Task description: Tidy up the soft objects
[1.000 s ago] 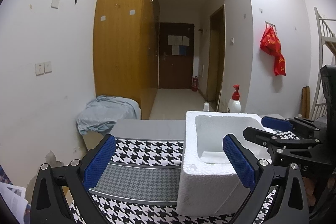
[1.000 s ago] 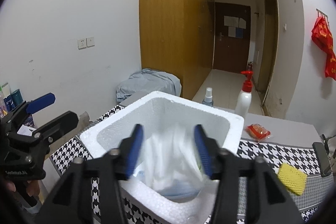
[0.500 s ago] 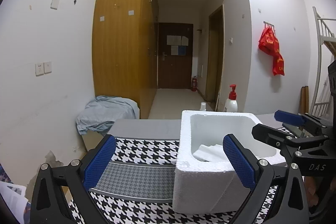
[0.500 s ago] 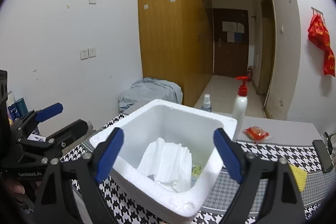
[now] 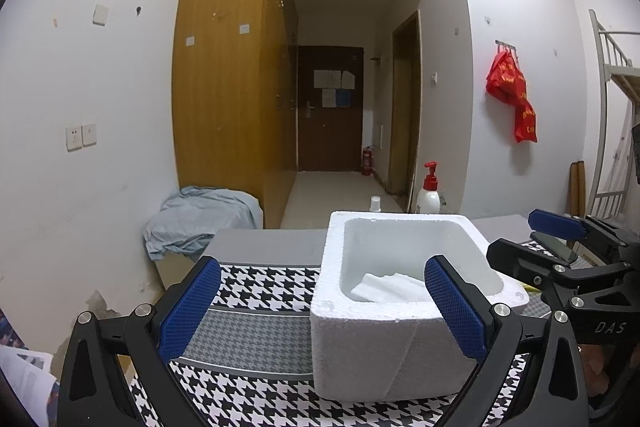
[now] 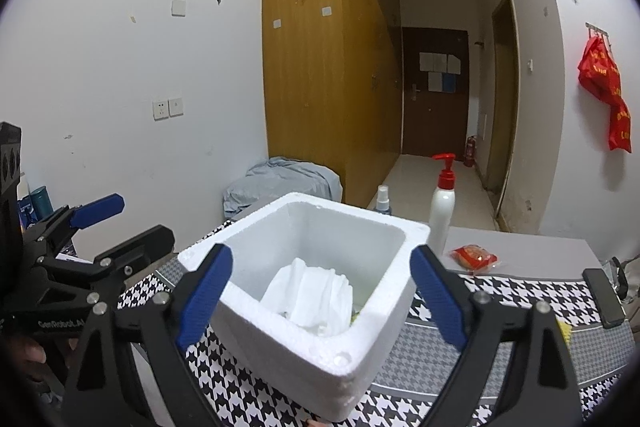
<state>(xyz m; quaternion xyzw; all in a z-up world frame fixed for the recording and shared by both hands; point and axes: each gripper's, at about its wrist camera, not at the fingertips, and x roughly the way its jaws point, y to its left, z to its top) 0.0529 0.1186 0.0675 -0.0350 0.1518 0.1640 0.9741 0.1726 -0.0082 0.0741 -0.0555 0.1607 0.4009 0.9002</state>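
A white foam box [image 6: 280, 339] stands on the houndstooth table cloth [image 6: 520, 295]; it also shows in the left wrist view [image 5: 372, 351]. A white soft cloth [image 6: 312, 299] lies inside it, seen too in the left wrist view [image 5: 384, 287]. My right gripper [image 6: 320, 303] is open and empty, held above the box's near side. My left gripper [image 5: 320, 311] is open and empty, left of the box; it appears in the right wrist view [image 6: 108, 227]. The right gripper shows in the left wrist view [image 5: 532, 239]. A yellow sponge [image 6: 564, 327] peeks out at the right.
A pump bottle [image 6: 442, 203] and a small spray bottle [image 6: 382, 199] stand behind the box. A red packet [image 6: 474, 255] and a dark phone [image 6: 604, 295] lie on the table at the right. A blue-grey cloth heap [image 5: 200, 219] sits beyond the table's far left.
My right gripper opened and let the white cloth drop into the box, then pulled back and up. The left gripper shifted slightly; the box looks a bit farther from it.
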